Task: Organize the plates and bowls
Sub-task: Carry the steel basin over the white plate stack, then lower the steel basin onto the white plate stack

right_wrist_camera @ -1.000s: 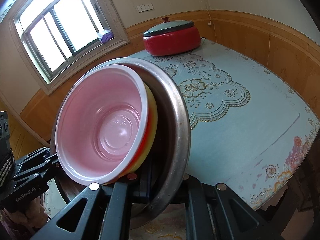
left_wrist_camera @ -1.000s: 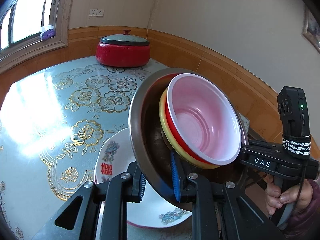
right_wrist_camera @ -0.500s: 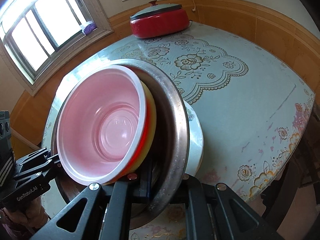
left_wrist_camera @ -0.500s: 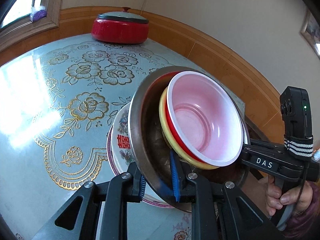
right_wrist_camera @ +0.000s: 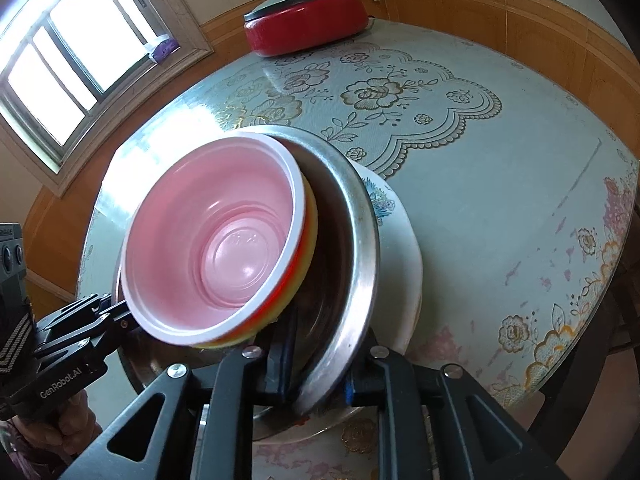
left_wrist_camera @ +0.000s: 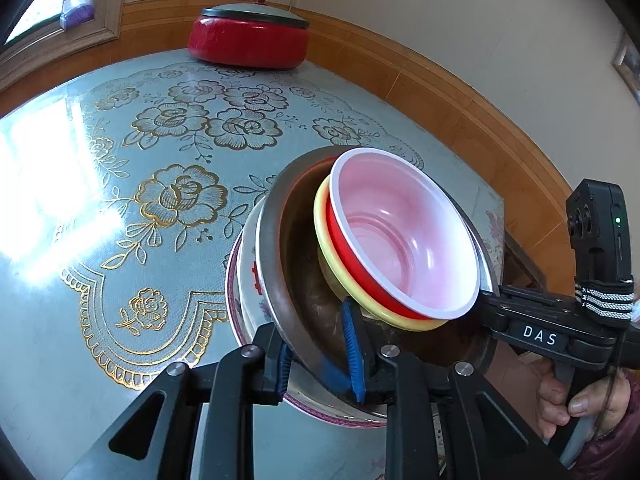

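Left wrist view
- Left gripper (left_wrist_camera: 318, 360): clamped on the near rim of the steel basin (left_wrist_camera: 276, 300), blue pads either side of the wall; jaws just eased apart a little, rim between them.
- Steel basin: tilted, sitting over the white plate (left_wrist_camera: 244, 280), close above or on it, cannot tell which.
- Nested bowls: pink-lined bowl (left_wrist_camera: 404, 236) inside a red bowl (left_wrist_camera: 340, 244), inside a yellow bowl (left_wrist_camera: 322, 224), all leaning inside the basin.
- White plate: on the table (left_wrist_camera: 80, 280), red character visible at its left side, mostly hidden under the basin.
- Right gripper (left_wrist_camera: 490, 312): reaching in from the right to the basin's far rim; a hand (left_wrist_camera: 568, 404) on its trigger grip.
- Far end of table: red lidded pot (left_wrist_camera: 248, 40).

Right wrist view
- Right gripper (right_wrist_camera: 320, 384): closed on the basin (right_wrist_camera: 360, 248) rim; jaws just loosened slightly, rim between them.
- Bowls (right_wrist_camera: 216, 248): stacked, tipped towards the left.
- Plate (right_wrist_camera: 400, 232): beneath the basin, blue flower print showing at its edge.
- Left gripper (right_wrist_camera: 116, 316): at the basin's left rim, tips hidden behind the bowls.
- Red pot (right_wrist_camera: 308, 24): at the table's far edge, near the window (right_wrist_camera: 72, 64).
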